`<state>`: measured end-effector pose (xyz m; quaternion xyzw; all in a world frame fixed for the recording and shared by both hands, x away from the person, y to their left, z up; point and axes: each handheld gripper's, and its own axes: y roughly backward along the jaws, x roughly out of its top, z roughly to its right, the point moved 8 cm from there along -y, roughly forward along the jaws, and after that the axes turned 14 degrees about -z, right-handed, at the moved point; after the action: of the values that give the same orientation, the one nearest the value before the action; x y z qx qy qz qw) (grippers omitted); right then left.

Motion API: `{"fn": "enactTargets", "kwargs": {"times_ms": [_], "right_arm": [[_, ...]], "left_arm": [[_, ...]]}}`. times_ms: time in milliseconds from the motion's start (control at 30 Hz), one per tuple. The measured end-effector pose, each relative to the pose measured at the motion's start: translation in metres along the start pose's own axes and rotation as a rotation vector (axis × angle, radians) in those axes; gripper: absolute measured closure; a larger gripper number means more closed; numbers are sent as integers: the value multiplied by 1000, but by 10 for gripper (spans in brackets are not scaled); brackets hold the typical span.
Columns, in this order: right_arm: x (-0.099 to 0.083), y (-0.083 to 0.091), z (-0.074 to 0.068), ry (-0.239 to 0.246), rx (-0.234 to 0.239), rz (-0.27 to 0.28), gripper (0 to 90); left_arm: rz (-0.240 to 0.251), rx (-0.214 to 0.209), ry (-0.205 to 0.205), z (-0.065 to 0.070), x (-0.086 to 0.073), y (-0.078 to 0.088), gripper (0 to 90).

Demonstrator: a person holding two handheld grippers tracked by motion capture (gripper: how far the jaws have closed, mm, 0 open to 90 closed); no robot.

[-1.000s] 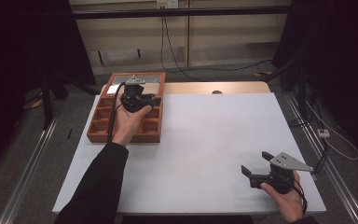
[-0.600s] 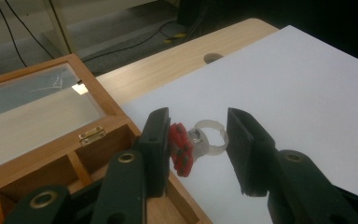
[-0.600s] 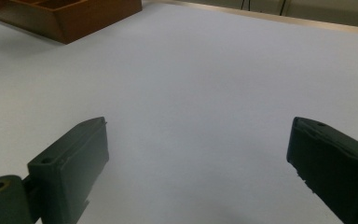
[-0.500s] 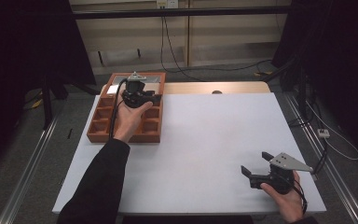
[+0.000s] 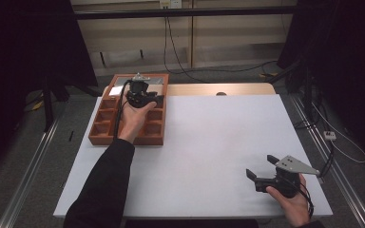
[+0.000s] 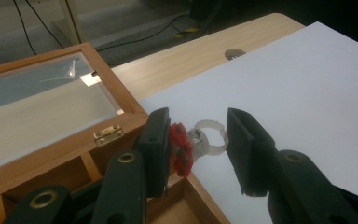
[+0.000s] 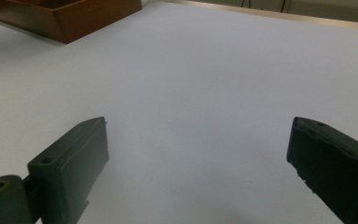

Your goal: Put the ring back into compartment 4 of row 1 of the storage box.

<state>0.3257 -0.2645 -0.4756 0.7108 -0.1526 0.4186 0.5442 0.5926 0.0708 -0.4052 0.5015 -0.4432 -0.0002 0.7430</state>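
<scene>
Over the far-left corner of the table (image 5: 209, 142), the left claw (image 6: 198, 144) hangs above the near edge of a wooden compartment box (image 5: 105, 127), its jaws closed on a small ring (image 6: 209, 137) — a clear plastic band topped with a red ornament (image 6: 179, 149). In the left gripper view the red top presses flat against one jaw while the band reaches across to the other, so the ring is pinched along its length, crosswise between the pads. That hold looks chosen to keep such a slight thing from twisting; the grip seems light, with the jaws only partly drawn together.

The box stands with its glass-paned lid (image 6: 37, 100) folded back flat, a brass hinge (image 6: 108, 134) showing at the joint, and its divided cells open to the top. The ring sits over the box's rim where it meets the white table surface, so I cannot say whether it is bound for a cell or for the table.

Well apart, at the near-right corner, the right claw (image 5: 266, 173) rests low over the table in the person's hand — jaws spread wide with nothing between them, apparently waiting out of the way.
</scene>
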Motion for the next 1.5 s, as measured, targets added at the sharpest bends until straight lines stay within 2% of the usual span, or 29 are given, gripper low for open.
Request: {"fn": "enactTargets", "kwargs": {"times_ms": [133,267,333,433,633,767,1000,1067,1133,1300,1500], "right_arm": [[0,0,0,2,-2,-1,51],[0,0,1,-1,-5,-2,50],[0,0,1,1,-3,-2,50],[0,0,0,4,-2,-1,50],[0,0,0,7,-3,0,50],[0,0,0,4,-3,-1,50],[0,0,1,4,-1,-2,50],[-1,0,1,3,-3,-4,50],[-1,0,0,3,-4,-4,50],[-1,1,0,4,-7,-4,50],[-1,0,1,1,-8,-6,50]], "left_arm": [[1,8,5,-5,3,0,610],[-6,25,-16,-10,7,-1,610],[5,31,-16,-12,8,-2,610],[5,32,4,-16,7,-4,610],[-3,46,5,-21,5,-8,609],[3,27,25,-22,4,-11,609],[-23,35,42,-29,-1,-23,608],[-50,34,26,-31,-5,-26,607],[-51,34,46,-32,-7,-29,607],[-68,25,37,-33,-10,-34,607],[-85,43,18,-29,-11,-43,606]]}}
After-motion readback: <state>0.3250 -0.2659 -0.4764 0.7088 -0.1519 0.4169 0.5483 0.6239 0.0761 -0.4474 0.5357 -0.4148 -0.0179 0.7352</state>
